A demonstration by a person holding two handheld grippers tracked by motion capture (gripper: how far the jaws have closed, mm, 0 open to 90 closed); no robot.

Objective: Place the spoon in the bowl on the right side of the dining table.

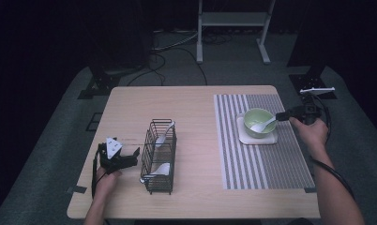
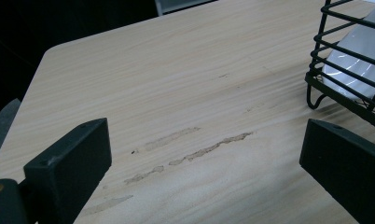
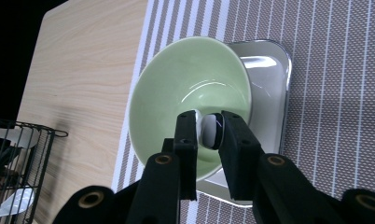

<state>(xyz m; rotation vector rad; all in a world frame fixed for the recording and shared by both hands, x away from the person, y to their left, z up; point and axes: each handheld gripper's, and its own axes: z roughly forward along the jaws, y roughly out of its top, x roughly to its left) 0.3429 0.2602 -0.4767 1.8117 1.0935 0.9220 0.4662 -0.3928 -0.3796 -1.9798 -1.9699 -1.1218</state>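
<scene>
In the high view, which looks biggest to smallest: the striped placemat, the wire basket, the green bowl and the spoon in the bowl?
1. Striped placemat, by far the largest.
2. Black wire basket.
3. Green bowl.
4. White spoon lying in the bowl, the smallest.
All four lie at similar distances from the camera, so the order looks safe.

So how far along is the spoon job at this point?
Done: one white spoon lies in the green bowl. In hand: its handle sits between the right gripper fingers; whether they grip it is unclear. Left: two more spoons wait in the wire basket, with the left gripper open beside it.
</scene>
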